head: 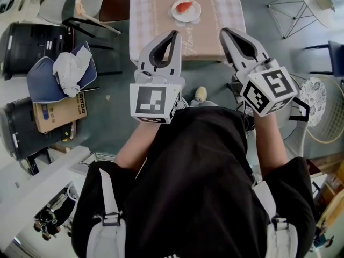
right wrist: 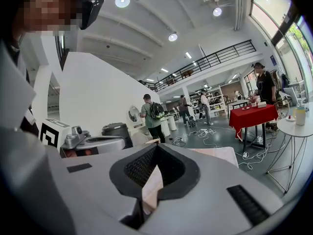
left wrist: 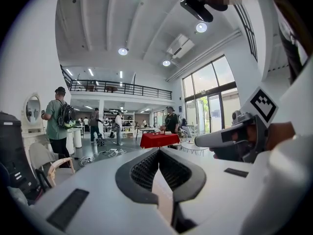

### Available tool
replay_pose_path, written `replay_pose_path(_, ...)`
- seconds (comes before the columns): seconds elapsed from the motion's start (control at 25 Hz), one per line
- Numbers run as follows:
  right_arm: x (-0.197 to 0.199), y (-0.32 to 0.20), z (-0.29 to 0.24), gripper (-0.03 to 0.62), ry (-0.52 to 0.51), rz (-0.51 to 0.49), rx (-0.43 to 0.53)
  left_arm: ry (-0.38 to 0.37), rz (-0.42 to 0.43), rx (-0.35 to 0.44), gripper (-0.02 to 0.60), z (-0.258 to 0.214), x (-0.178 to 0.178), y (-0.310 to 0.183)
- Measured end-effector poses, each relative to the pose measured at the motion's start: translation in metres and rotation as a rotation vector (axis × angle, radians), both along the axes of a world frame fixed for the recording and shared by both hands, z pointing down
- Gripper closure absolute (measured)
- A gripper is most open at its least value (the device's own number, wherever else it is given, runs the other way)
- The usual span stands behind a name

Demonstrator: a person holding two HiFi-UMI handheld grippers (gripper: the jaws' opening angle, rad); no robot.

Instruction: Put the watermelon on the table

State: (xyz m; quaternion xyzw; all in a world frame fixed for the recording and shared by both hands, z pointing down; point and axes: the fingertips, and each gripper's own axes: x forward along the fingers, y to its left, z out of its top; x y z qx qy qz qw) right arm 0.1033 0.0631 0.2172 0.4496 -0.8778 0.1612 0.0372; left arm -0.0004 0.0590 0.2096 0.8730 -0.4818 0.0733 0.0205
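Note:
In the head view a red watermelon slice (head: 185, 7) lies on a white plate (head: 186, 16) on the table with the pale checked cloth (head: 156, 15). My left gripper (head: 174, 33) is held up near the table's front edge, below and left of the plate, shut with nothing in it. My right gripper (head: 223, 31) is level with it to the right, also shut and empty. In the left gripper view the jaw tips of the left gripper (left wrist: 159, 150) meet. The right gripper (right wrist: 155, 146) shows the same in its own view. Neither gripper view shows the watermelon.
A wooden chair (head: 91, 7) stands left of the table. On the floor at left are a blue cushion with white cloth (head: 62, 71), a cardboard box (head: 56, 113) and black cases (head: 32, 47). A round white table (head: 322, 7) and a wire chair (head: 321, 112) are at right. People stand around a red table (left wrist: 159, 140) far off.

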Motion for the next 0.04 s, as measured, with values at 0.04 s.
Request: replay_pose_path(0.04,-0.0006,-0.0004,0.0001,0.580,-0.002,-0.005,0.003,-0.001,-0.001,-0.001,0.569,0.0003,-0.0002,-0.0004)
